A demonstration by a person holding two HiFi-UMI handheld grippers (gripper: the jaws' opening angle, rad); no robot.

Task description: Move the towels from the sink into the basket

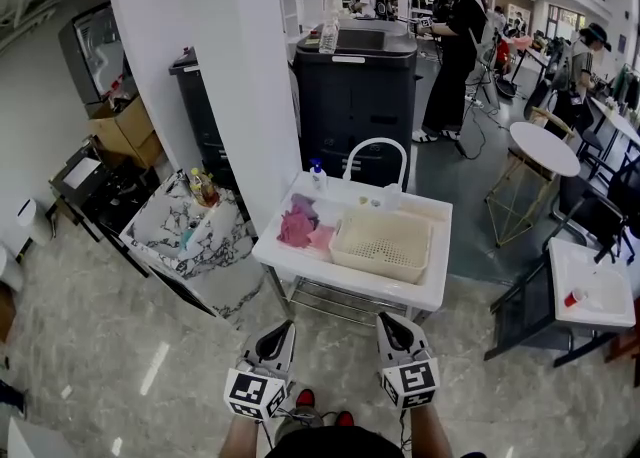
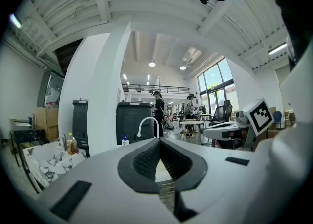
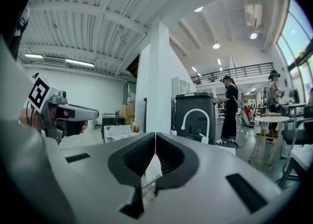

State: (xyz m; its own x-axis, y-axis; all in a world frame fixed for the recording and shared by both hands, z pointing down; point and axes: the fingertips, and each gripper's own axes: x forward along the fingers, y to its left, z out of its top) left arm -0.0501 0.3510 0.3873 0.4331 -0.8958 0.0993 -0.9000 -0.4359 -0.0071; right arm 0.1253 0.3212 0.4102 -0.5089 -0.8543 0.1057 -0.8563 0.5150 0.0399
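Pink and purple towels (image 1: 303, 226) lie bunched in the left part of the white sink (image 1: 351, 281). A cream slotted basket (image 1: 382, 242) sits in the sink's right part, right beside the towels. Both grippers hang in front of the sink's near edge, short of it and level. My left gripper (image 1: 286, 326) is shut with nothing in it, and my right gripper (image 1: 384, 319) is shut and empty too. In the left gripper view the jaws (image 2: 160, 142) meet; in the right gripper view the jaws (image 3: 155, 137) meet as well.
A white arched faucet (image 1: 376, 151) and a small soap bottle (image 1: 317, 175) stand at the sink's back. A marble-patterned table (image 1: 170, 236) with bottles stands left, a white pillar (image 1: 215, 56) and black copier (image 1: 355, 86) behind. White tables (image 1: 590, 286) stand right; people stand farther back.
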